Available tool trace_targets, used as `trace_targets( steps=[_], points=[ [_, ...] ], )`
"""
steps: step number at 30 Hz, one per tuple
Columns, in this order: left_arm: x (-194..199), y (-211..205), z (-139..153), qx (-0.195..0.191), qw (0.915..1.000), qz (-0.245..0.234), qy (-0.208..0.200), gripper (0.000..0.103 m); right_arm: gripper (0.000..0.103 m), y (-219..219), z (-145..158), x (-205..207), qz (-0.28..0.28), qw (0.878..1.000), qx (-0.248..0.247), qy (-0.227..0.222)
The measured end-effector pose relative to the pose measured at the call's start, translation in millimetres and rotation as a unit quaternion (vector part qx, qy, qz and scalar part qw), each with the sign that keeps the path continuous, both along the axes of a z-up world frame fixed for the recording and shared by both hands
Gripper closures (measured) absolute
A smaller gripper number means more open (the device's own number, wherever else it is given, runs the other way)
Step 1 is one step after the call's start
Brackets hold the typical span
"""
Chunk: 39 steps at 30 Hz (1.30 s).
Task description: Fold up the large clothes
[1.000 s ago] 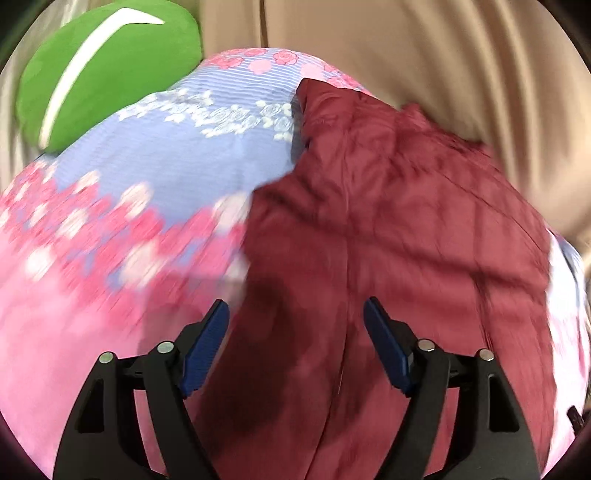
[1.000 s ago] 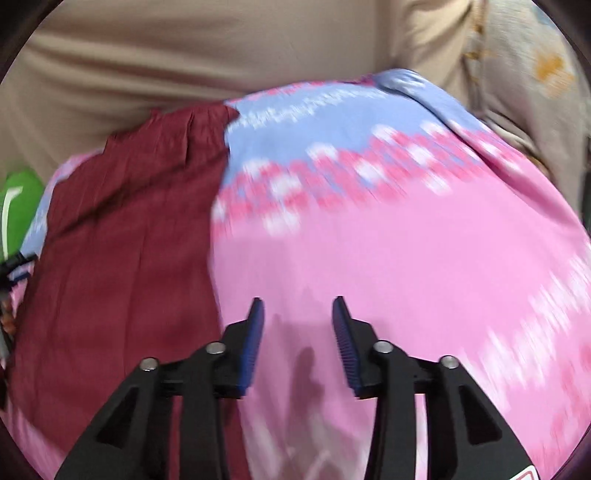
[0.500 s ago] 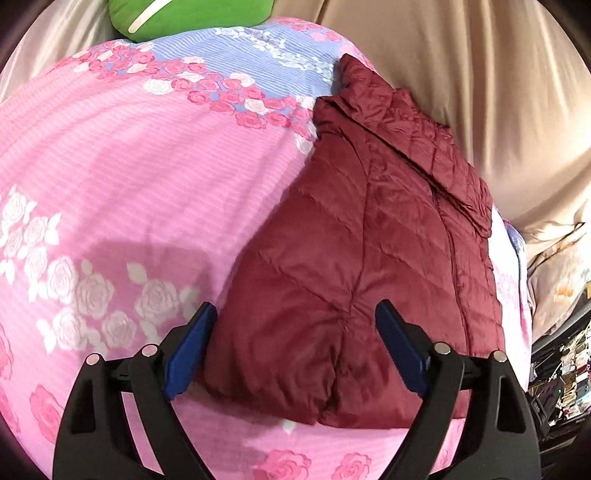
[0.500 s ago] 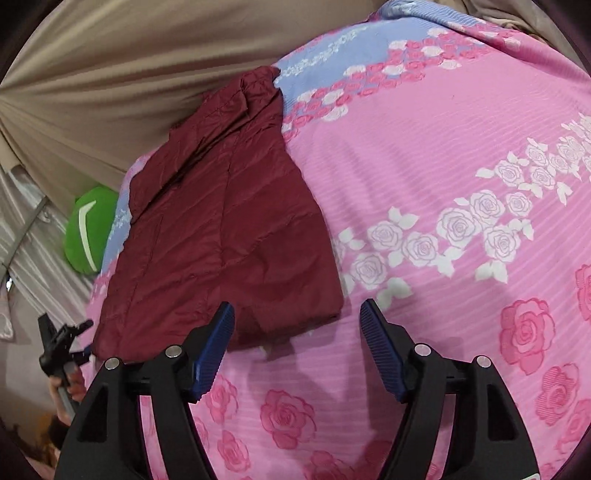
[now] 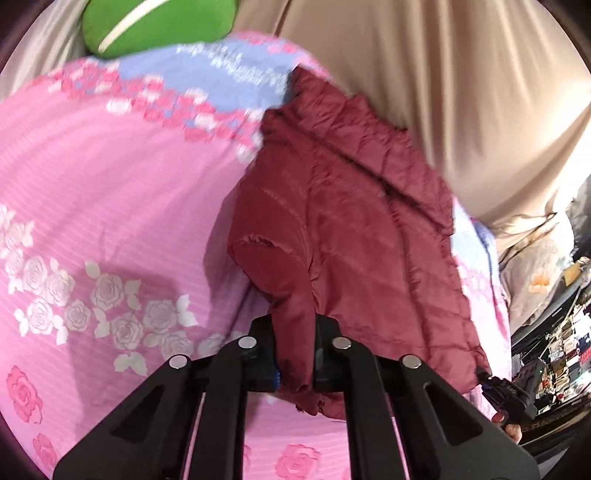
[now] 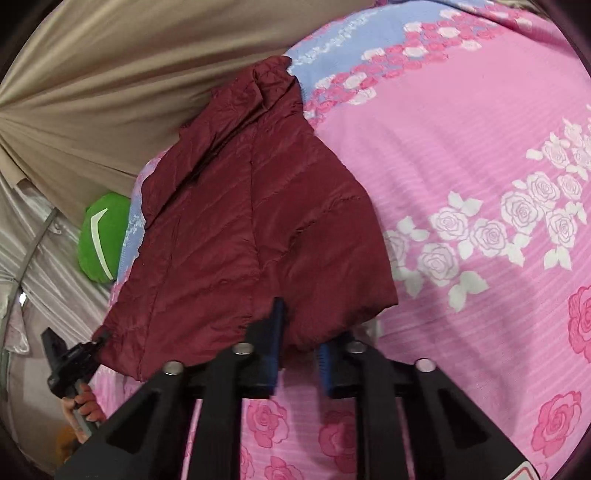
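A dark red quilted jacket (image 5: 354,236) lies lengthwise on a pink rose-print bedsheet (image 5: 110,206), collar at the far end. My left gripper (image 5: 295,354) is shut on the jacket's near hem corner, and the fabric bunches up between the pads. In the right wrist view the jacket (image 6: 251,229) fills the middle. My right gripper (image 6: 299,350) is shut on the opposite near hem corner. Each gripper also shows small at the other view's edge, the right one (image 5: 506,398) and the left one (image 6: 70,362).
A green cushion (image 5: 155,26) lies at the head of the bed, also in the right wrist view (image 6: 101,238). Beige curtain (image 5: 443,74) hangs behind the bed. Cluttered shelves (image 5: 561,354) stand off the bed's right side. The sheet (image 6: 480,184) stretches to the right.
Both grippers were open above the near hem half a second ago. Both have come down and shut on the hem corners, and the near edge has lifted and bunched.
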<state>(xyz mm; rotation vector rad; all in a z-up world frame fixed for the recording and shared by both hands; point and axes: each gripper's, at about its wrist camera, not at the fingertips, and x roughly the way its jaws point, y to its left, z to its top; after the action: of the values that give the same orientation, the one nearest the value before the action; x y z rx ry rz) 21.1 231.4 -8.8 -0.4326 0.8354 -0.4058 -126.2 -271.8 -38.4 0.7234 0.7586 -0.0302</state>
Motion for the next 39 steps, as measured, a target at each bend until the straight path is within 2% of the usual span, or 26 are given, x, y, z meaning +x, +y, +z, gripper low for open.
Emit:
trace_targets(
  steps=[1, 5, 10, 12, 13, 16, 17, 19, 21, 22, 24, 25, 26, 27, 29, 31, 33, 36, 39],
  points=[
    [-5, -1, 7, -0.003, 0.9999, -0.002, -0.012, 0.096, 0.098, 3, 4, -1, -0.001, 1.000, -0.010, -0.007],
    [-26, -3, 34, -0.011, 0.9985, -0.017, -0.050, 0.098, 0.100, 16, 38, -23, -0.018, 0.995, -0.067, -0.067],
    [-72, 5, 80, -0.030, 0.9924, -0.028, -0.116, 0.099, 0.101, 24, 92, -80, -0.027, 0.978, -0.110, -0.176],
    [-101, 20, 108, -0.051, 0.9853, -0.025, -0.161, 0.099, 0.101, 25, 119, -116, -0.034, 0.961, -0.126, -0.245],
    [-110, 26, 117, -0.059, 0.9822, -0.024, -0.177, 0.099, 0.101, 25, 134, -139, -0.038, 0.948, -0.135, -0.287],
    [-153, 44, 157, -0.090, 0.9631, -0.024, -0.252, 0.098, 0.101, 30, 169, -183, -0.034, 0.914, -0.149, -0.376],
    [-171, 46, 174, -0.089, 0.9529, -0.022, -0.289, 0.098, 0.101, 36, 183, -198, -0.034, 0.898, -0.165, -0.407],
    [-186, 44, 191, -0.076, 0.9426, -0.015, -0.325, 0.098, 0.101, 48, 207, -215, -0.039, 0.872, -0.196, -0.447],
    [-188, 36, 202, -0.065, 0.9370, -0.016, -0.343, 0.098, 0.101, 49, 217, -214, -0.038, 0.865, -0.197, -0.460],
    [-183, 34, 202, -0.062, 0.9383, -0.018, -0.340, 0.098, 0.101, 47, 219, -209, -0.037, 0.867, -0.192, -0.459],
    [-154, 23, 194, -0.051, 0.9519, -0.022, -0.301, 0.098, 0.101, 40, 215, -186, -0.040, 0.881, -0.183, -0.435],
    [-142, 19, 188, -0.042, 0.9580, -0.021, -0.283, 0.098, 0.101, 33, 210, -169, -0.042, 0.892, -0.177, -0.413],
    [-116, 8, 174, -0.018, 0.9689, -0.016, -0.246, 0.098, 0.101, 25, 200, -147, -0.043, 0.909, -0.164, -0.382],
    [-96, -2, 161, 0.004, 0.9759, -0.011, -0.218, 0.098, 0.101, 17, 188, -125, -0.045, 0.924, -0.150, -0.348],
    [-58, -19, 133, 0.045, 0.9855, -0.005, -0.164, 0.098, 0.101, 1, 164, -84, -0.047, 0.949, -0.122, -0.287],
    [-20, -41, 99, 0.099, 0.9886, 0.003, -0.114, 0.098, 0.101, -10, 143, -51, -0.054, 0.964, -0.114, -0.236],
    [8, -56, 70, 0.143, 0.9864, 0.010, -0.079, 0.098, 0.101, -18, 122, -18, -0.061, 0.973, -0.121, -0.185],
    [42, -69, 31, 0.180, 0.9827, 0.016, -0.041, 0.098, 0.101, -28, 93, 20, -0.065, 0.983, -0.113, -0.129],
    [62, -76, 9, 0.188, 0.9818, 0.018, -0.018, 0.098, 0.101, -37, 72, 50, -0.071, 0.987, -0.118, -0.084]
  ],
)
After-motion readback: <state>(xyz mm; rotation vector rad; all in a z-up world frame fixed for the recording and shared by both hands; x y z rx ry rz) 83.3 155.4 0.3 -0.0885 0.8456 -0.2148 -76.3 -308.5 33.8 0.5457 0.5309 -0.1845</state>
